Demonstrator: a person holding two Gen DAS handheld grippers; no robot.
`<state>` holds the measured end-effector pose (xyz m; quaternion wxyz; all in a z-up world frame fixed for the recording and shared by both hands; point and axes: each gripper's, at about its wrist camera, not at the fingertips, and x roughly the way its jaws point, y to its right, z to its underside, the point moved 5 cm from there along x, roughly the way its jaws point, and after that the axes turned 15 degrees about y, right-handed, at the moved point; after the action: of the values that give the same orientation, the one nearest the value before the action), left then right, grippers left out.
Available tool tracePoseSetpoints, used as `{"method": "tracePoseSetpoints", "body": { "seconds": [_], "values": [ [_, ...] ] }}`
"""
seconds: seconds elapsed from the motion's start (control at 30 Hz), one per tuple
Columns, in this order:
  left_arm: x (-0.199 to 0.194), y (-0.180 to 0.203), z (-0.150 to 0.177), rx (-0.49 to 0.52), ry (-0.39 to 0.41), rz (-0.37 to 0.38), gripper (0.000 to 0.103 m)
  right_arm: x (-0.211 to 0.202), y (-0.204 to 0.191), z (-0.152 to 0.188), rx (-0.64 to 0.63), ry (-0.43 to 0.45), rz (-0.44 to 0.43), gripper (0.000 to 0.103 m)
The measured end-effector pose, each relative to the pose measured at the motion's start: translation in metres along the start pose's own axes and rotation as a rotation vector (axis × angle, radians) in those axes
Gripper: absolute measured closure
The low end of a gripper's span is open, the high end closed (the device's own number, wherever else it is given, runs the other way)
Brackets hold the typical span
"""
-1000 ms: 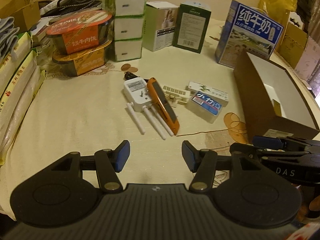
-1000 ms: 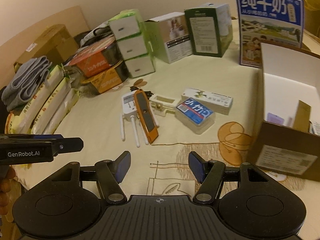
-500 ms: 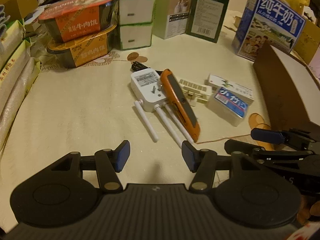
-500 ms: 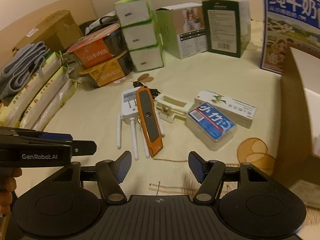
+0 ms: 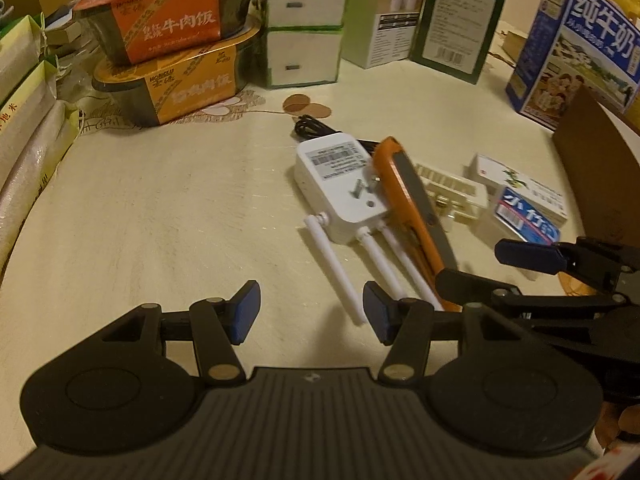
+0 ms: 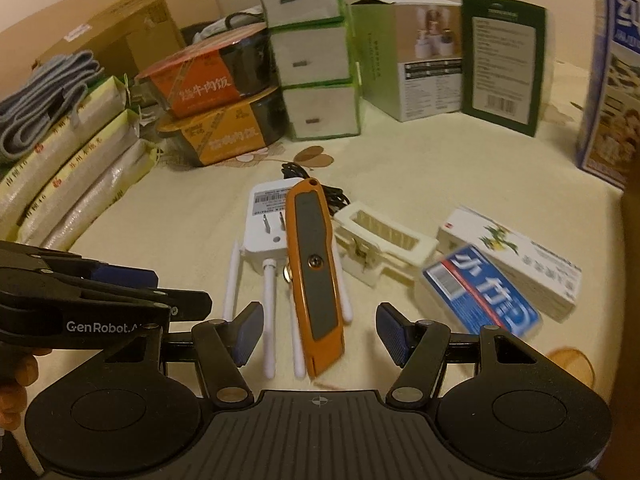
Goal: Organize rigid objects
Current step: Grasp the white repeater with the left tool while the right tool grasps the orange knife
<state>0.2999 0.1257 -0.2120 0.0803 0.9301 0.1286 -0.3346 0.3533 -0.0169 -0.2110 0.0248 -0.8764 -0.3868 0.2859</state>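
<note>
An orange and grey utility knife (image 6: pixel 314 268) lies across a white plug-in adapter with thin white antennas (image 6: pixel 266 216); both show in the left wrist view, the knife (image 5: pixel 414 200) and the adapter (image 5: pixel 340 184). Beside them lie a cream plastic clip (image 6: pixel 384 242), a blue-labelled box (image 6: pixel 480 296) and a white carton (image 6: pixel 516 252). My right gripper (image 6: pixel 318 332) is open and empty, its pads either side of the knife's near end. My left gripper (image 5: pixel 312 312) is open and empty, just short of the antenna tips.
Stacked food bowls (image 5: pixel 168 40), white tissue boxes (image 5: pixel 304 28), green cartons (image 5: pixel 460 20) and a blue milk carton (image 5: pixel 580 40) line the back. Rice bags (image 6: pixel 68 184) lie along the left. A brown cardboard box wall (image 5: pixel 600 168) stands at the right.
Both grippers have moved forward towards the cluster of objects. The knife now lies between my right gripper's pads. Both stay open.
</note>
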Motion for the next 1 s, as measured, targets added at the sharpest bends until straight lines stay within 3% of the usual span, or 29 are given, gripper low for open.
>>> {"method": "tracePoseSetpoints", "body": {
  "seconds": [0.6, 0.67, 1.0],
  "values": [
    [0.024, -0.019, 0.002, -0.034, -0.008, -0.029, 0.051, 0.045, -0.010, 0.001, -0.119, 0.032, -0.008, 0.062],
    [0.023, -0.018, 0.001, -0.036, -0.003, -0.024, 0.051, 0.044, -0.009, 0.000, -0.131, 0.047, -0.009, 0.072],
    [0.020, 0.000, -0.009, -0.046, 0.045, 0.036, 0.049, 0.014, 0.001, -0.009, -0.112, 0.112, 0.023, 0.072]
  ]
}}
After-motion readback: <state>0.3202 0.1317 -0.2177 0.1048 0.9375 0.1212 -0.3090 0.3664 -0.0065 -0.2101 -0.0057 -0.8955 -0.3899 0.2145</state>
